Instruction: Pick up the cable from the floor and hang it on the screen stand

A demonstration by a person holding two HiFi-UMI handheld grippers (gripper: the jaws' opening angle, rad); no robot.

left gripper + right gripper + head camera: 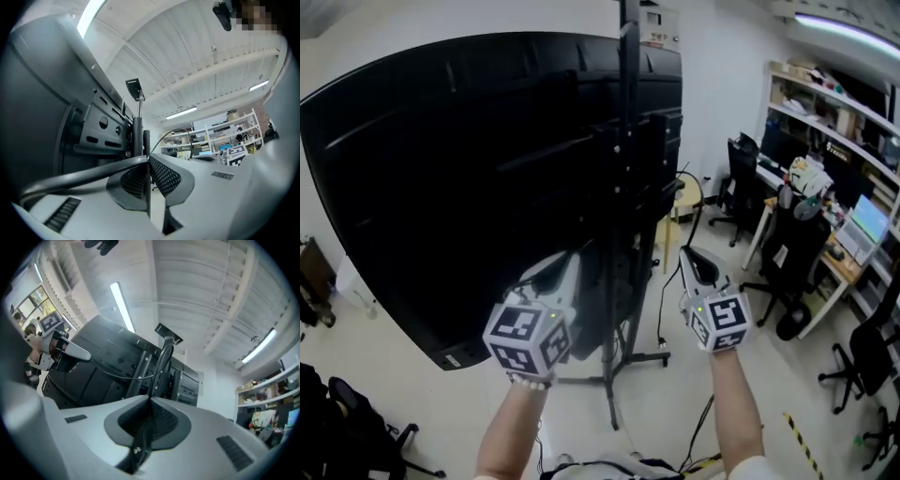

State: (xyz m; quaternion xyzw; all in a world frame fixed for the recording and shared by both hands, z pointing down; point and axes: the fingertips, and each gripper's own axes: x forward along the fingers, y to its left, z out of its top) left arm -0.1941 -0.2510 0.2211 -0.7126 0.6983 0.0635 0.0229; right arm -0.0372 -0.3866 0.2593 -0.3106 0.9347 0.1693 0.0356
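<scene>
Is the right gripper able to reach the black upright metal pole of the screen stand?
Probably yes: the right gripper, shut on the thin black cable, faces the black metal pole; nothing stands between.

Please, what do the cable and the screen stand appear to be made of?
Cable: probably a rubber or soft plastic sheath, dark and matte. It bends in a smooth curve and shows only a dull sheen.
Screen stand: likely painted metal, black with a satin finish. It is straight and rigid, and its bracket plate has punched slots and round holes.
</scene>
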